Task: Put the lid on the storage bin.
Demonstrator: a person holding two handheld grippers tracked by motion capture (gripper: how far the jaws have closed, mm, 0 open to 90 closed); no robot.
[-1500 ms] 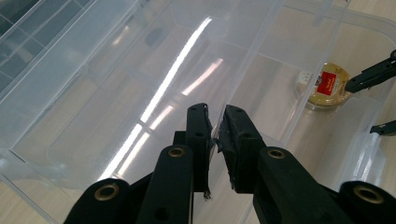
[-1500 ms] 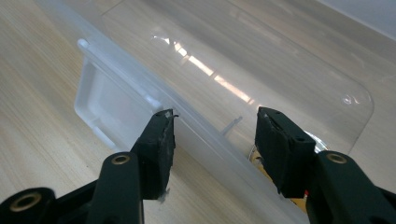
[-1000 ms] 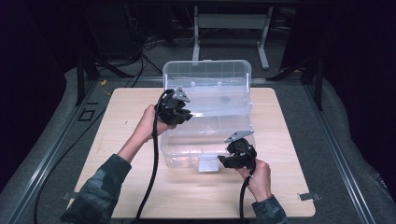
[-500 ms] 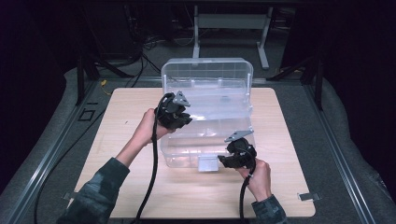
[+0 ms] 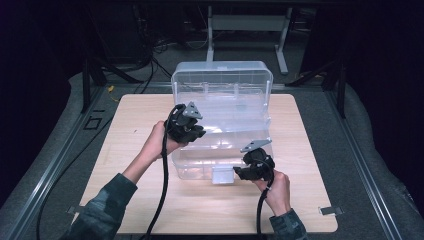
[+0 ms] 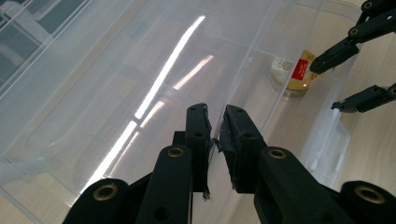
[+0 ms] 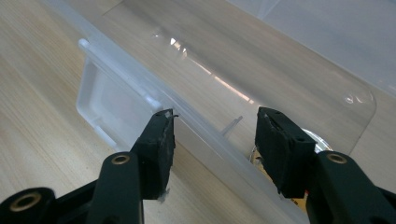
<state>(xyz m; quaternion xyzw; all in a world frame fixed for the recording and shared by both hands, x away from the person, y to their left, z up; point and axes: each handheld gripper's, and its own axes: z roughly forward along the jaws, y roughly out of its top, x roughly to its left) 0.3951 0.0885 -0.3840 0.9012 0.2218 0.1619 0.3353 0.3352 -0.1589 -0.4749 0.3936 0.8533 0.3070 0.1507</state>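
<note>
A clear plastic storage box [image 5: 215, 150] stands on the wooden table [image 5: 140, 120], its lid [image 5: 222, 70] raised upright at the back. My left gripper [image 5: 197, 132] [image 6: 215, 116] is at the box's left side, shut on the thin left wall [image 6: 243, 74]. My right gripper [image 5: 240, 172] [image 7: 212, 128] straddles the front rim [image 7: 196, 123] beside the latch [image 5: 222, 175] [image 7: 107, 102]. It is open, with one jaw outside and one inside, the pads apart from the wall. A small round tin with a yellow and red label [image 6: 294, 74] lies inside the box. The right gripper [image 6: 322, 87] reaches over it.
The table [image 5: 310, 200] sits on a grey padded floor with metal rails [image 5: 60, 155] at the sides. Cables [image 5: 162, 190] trail from both grippers toward the near edge. Dark stands and legs [image 5: 245, 22] are behind the table.
</note>
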